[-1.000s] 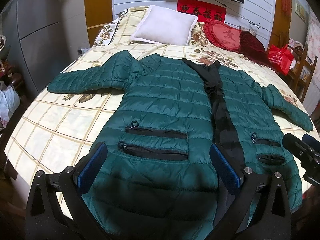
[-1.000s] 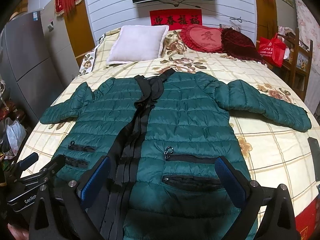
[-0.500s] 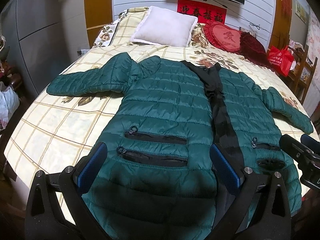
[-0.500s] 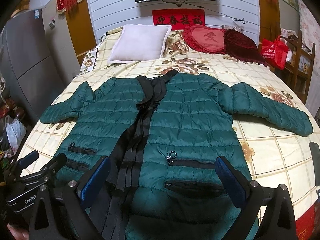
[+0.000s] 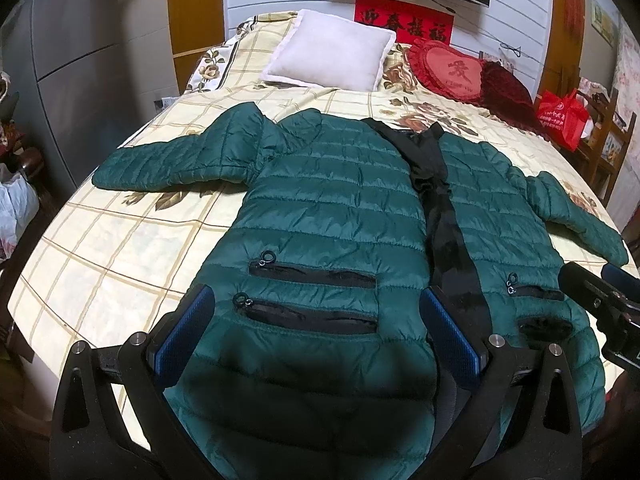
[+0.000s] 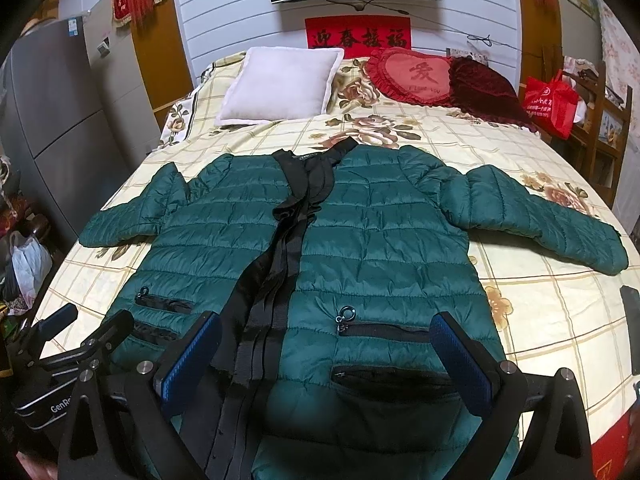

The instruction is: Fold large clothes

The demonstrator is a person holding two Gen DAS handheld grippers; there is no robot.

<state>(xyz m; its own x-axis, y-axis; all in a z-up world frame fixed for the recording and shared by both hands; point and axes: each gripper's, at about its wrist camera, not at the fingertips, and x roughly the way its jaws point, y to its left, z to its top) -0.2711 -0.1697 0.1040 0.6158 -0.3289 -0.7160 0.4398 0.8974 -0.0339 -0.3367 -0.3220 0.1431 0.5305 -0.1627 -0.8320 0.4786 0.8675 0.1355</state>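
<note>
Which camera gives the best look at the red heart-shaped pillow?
The right wrist view. There the heart pillow sits near the top middle, whole and facing the camera, its character plain to read. In the left wrist view the same pillow is further to the right, seen at an angle and more distorted.

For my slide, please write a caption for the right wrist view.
Open right gripper above the hem of a green puffer jacket spread flat on a bed.
</note>
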